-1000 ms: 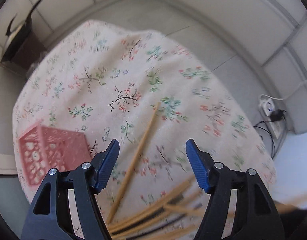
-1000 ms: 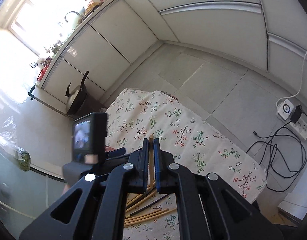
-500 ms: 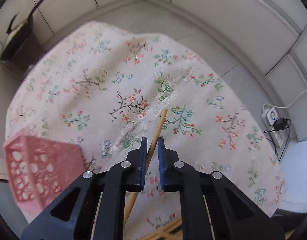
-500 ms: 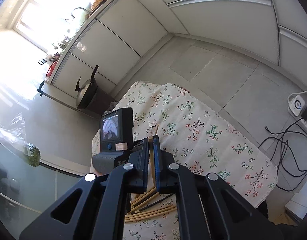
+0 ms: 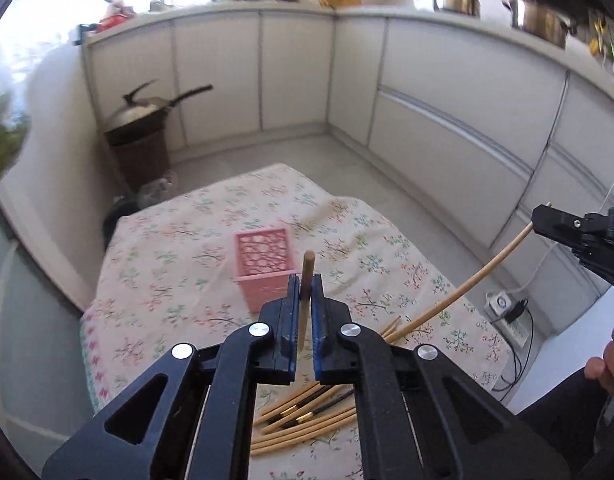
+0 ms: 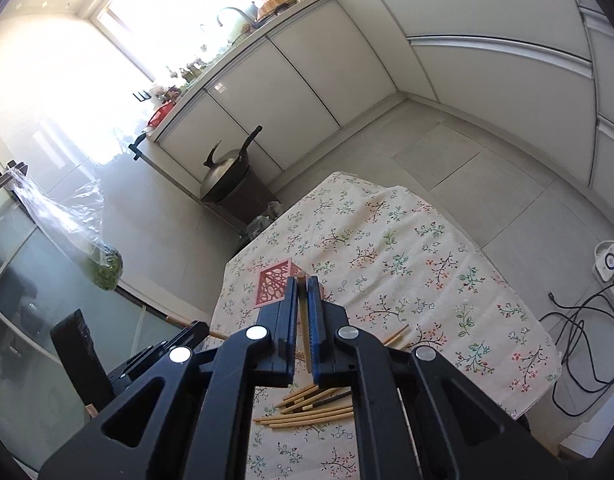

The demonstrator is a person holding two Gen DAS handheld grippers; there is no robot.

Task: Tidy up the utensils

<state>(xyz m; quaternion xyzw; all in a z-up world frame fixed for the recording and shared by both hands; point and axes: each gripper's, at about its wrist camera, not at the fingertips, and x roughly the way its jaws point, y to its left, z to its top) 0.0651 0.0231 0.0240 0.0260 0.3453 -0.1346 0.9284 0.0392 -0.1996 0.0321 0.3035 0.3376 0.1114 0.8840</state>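
A: what's seen here? A chopstick [image 5: 305,296] is pinched upright in the left gripper [image 5: 305,292], jaws closed on it.

B: yep, and a pink basket [image 5: 265,266] is parked just behind on the flowered tablecloth [image 5: 179,264]. More chopsticks [image 5: 307,420] are piled below.

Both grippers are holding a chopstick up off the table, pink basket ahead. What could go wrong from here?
1. The left gripper pinches its chopstick near one end, so it may pivot or slip.
2. The right gripper's chopstick hangs long and slanted, and could swing into the pile of chopsticks.
3. The pink basket looks light, so a missed insertion may tip it.
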